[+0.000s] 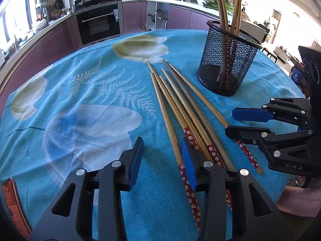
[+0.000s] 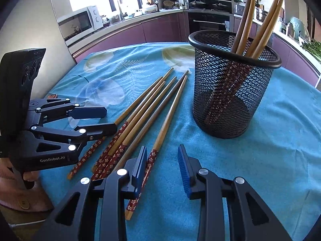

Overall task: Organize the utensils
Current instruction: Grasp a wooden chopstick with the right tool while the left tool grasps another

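Several loose wooden chopsticks (image 1: 186, 108) (image 2: 149, 110) with red flowered ends lie side by side on the blue tablecloth (image 1: 90, 100). A black mesh holder (image 1: 228, 60) (image 2: 230, 84) stands beyond them, upright, with several chopsticks in it. My left gripper (image 1: 162, 160) (image 2: 111, 120) hangs open low over the red ends. The leftmost chopstick lies between its fingers, close to the right pad (image 1: 188, 164), not pinched. My right gripper (image 2: 162, 164) (image 1: 229, 121) is open too. The rightmost chopstick runs just inside its left pad (image 2: 141, 164).
An orange-edged flat object (image 1: 12, 204) lies at the cloth's near left corner. A hand in a pink sleeve (image 2: 12, 180) holds the left gripper. Kitchen counters, an oven (image 1: 98, 24) and a microwave (image 2: 80, 24) stand beyond the table's far edge.
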Tool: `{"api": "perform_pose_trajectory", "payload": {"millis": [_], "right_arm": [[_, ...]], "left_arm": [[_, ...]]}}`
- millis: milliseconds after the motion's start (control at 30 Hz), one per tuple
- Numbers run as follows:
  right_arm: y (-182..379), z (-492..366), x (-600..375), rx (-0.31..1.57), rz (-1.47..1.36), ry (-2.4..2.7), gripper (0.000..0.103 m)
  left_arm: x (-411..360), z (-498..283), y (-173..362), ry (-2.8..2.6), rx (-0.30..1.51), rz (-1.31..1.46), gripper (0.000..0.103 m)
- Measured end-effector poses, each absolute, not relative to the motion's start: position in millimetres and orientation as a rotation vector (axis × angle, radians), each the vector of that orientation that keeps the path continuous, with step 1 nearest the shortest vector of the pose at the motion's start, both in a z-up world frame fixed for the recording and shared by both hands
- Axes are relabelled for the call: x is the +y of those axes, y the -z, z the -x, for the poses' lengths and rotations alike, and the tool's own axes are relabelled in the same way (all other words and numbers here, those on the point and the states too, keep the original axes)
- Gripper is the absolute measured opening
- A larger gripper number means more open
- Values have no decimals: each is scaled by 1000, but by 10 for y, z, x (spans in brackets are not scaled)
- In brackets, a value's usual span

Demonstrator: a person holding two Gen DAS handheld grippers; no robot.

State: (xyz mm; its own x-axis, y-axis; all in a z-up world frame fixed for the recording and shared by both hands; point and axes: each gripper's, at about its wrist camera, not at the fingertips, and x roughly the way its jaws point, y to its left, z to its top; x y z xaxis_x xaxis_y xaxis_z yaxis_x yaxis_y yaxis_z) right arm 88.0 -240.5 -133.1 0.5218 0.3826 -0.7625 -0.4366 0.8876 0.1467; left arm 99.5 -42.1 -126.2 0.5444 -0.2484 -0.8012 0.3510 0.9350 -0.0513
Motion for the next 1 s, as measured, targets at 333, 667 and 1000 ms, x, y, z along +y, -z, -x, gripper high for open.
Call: {"api": "perform_pose_trajectory", "payload": {"millis": [333, 667, 1000], "right_arm": [[1333, -884, -2443, 913, 66, -490, 20], [1354, -1084, -2334, 892, 50, -468, 20], [1364, -1148, -2432, 889, -26, -459, 8]], "left_arm": [[-398, -1049, 1223, 372, 937, -111, 31], [-467, -1345, 1248, 361, 943, -120, 30], [-478, -1417, 1248, 341, 938, -78, 9]]}}
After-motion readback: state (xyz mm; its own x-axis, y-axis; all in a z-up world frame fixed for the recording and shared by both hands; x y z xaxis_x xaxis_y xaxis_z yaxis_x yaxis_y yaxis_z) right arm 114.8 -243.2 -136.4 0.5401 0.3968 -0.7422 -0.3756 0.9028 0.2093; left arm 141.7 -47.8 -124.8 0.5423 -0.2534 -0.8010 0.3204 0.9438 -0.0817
